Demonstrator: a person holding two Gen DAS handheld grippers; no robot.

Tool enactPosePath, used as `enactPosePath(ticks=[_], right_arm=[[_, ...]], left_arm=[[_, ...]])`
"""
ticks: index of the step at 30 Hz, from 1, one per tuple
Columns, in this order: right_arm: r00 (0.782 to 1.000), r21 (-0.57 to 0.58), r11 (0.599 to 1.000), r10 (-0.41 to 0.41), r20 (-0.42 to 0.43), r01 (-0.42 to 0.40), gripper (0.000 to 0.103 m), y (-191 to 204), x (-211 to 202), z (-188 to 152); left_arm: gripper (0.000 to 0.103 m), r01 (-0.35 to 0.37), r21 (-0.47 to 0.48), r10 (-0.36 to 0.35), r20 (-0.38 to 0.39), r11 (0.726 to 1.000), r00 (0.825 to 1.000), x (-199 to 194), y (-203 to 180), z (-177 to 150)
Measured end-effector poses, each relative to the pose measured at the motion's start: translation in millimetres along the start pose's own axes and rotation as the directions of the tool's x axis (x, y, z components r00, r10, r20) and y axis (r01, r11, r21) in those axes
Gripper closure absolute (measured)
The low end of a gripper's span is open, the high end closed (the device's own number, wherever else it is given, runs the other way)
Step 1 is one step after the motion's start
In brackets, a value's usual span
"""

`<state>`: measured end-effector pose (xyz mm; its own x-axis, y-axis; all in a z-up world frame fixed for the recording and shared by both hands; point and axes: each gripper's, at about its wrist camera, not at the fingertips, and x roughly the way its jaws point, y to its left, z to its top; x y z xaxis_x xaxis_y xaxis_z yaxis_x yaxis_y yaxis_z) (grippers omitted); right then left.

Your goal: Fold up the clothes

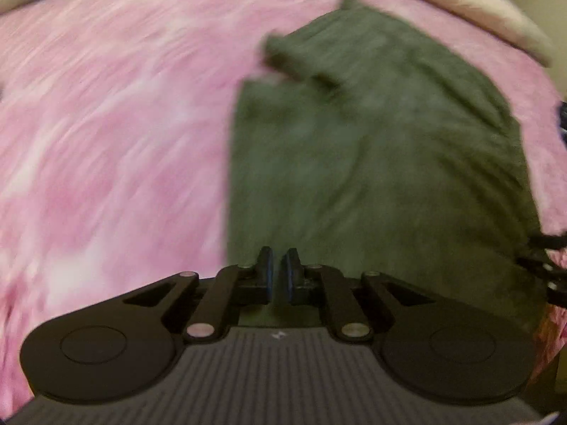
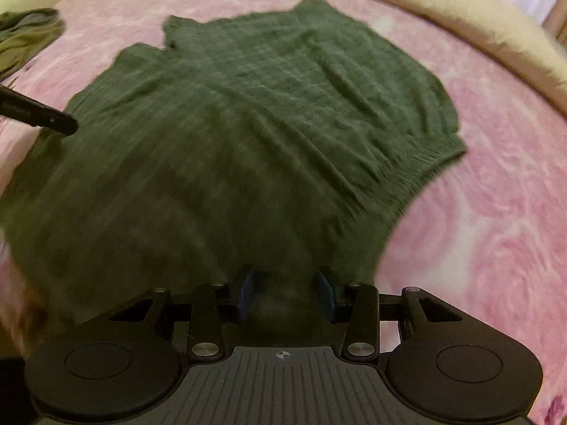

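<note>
A dark green knitted sweater [image 2: 248, 113] lies spread on a pink blanket [image 2: 496, 212]; it also shows in the left wrist view [image 1: 372, 159], which is blurred. My left gripper [image 1: 278, 262] hangs over the sweater's near edge with its jaws almost together and only a thin gap between the pads; no cloth shows between them. My right gripper [image 2: 287, 283] is open, its blue pads [image 2: 246, 288] wide apart over the sweater's near edge, with nothing clamped. A black part of the left gripper [image 2: 39, 115] shows at the left of the right wrist view.
A second olive-green garment [image 2: 24, 39] lies bunched at the blanket's far left. A cream bed edge [image 2: 460, 10] runs along the back. Pink blanket [image 1: 106, 124] lies bare to the left of the sweater.
</note>
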<state>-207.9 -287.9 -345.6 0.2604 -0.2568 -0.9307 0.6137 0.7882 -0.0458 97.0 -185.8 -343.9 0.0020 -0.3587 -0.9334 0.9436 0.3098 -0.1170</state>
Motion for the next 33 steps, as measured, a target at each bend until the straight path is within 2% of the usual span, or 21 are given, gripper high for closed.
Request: enactPosePath(ticks=[4,7,9,11,12,13,15,18,19,21,23,25,26,27,30,33], right_arm=[[0.999,0.052,0.998,0.02,-0.047,-0.017,0.061,-7.2,-25.0,-13.9],[0.999,0.088,0.995,0.046,0.016,-0.047,0.061,-7.5,-37.7,-5.4],[0.997,0.115,0.991,0.059,0.044,-0.064,0.061,-3.0,-40.0,-1.0],[0.997,0.172,0.982,0.07,0.018,-0.072,0.061,4.0,-30.1,-8.9],[0.997,0.206,0.977,0.066,-0.039,-0.056,0.061,6.5,-23.5,-18.5],[0.997,0.233,0.971,0.056,-0.052,-0.043,0.061,7.8,-24.8,-24.9],[0.996,0.289,0.957,0.039,-0.08,-0.014,0.061,10.4,-28.4,-37.1],[0.989,0.401,0.915,0.019,-0.144,0.041,0.061,13.7,-48.5,-45.9],[0.987,0.436,0.898,0.014,-0.158,0.057,0.061,15.5,-56.4,-48.3],[0.993,0.503,0.863,0.01,-0.115,0.049,0.061,24.5,-83.5,-48.9],[0.997,0.565,0.824,0.004,-0.072,0.038,0.061,33.8,-111.0,-49.1],[0.999,0.598,0.801,0.006,-0.043,0.021,0.058,47.9,-139.7,-45.9],[1.0,0.605,0.796,0.002,-0.031,0.017,0.041,55.5,-151.8,-41.8],[1.0,0.605,0.796,-0.015,-0.016,0.022,0.03,65.4,-165.2,-37.6],[0.998,0.602,0.799,-0.045,0.036,0.014,0.03,89.3,-202.9,-28.9],[0.995,0.603,0.798,-0.067,0.078,0.006,0.029,108.6,-236.5,-23.2]], left_arm=[[0.097,-0.093,-0.059,0.09,-0.051,0.994,0.995,-32.4,2.0,-26.8],[0.096,-0.049,-0.078,0.049,0.003,0.996,0.999,-52.1,-9.9,-31.4],[0.094,-0.032,-0.051,0.033,0.001,0.998,0.999,-48.5,-20.7,-34.1],[0.093,-0.035,-0.033,0.031,-0.096,0.999,0.995,-29.2,-26.8,-41.1],[0.092,-0.035,-0.024,0.031,-0.144,0.999,0.989,-19.5,-29.8,-44.5],[0.092,-0.036,-0.017,0.032,-0.181,0.999,0.983,-13.0,-31.8,-48.5],[0.092,-0.015,0.002,0.015,-0.19,1.0,0.982,-21.4,-30.6,-54.3],[0.092,0.002,0.016,0.001,-0.203,1.0,0.979,-44.7,-20.5,-57.7],[0.092,-0.002,0.019,0.006,-0.192,1.0,0.981,-58.2,-14.4,-57.7],[0.088,-0.006,0.03,0.01,-0.159,1.0,0.987,-90.1,-2.8,-58.6],[0.079,-0.017,0.041,0.022,-0.123,0.999,0.992,-123.4,6.4,-58.4],[0.075,-0.035,0.05,0.04,-0.089,0.998,0.995,-155.5,13.5,-57.6],[0.072,-0.05,0.051,0.054,-0.071,0.997,0.996,-170.3,14.2,-57.4],[0.071,-0.065,0.053,0.068,-0.053,0.997,0.996,-185.1,14.9,-57.1],[0.066,-0.079,0.069,0.08,-0.003,0.995,0.997,-225.7,12.7,-59.6],[0.064,-0.056,0.093,0.054,0.033,0.994,0.998,-256.4,6.1,-64.7]])
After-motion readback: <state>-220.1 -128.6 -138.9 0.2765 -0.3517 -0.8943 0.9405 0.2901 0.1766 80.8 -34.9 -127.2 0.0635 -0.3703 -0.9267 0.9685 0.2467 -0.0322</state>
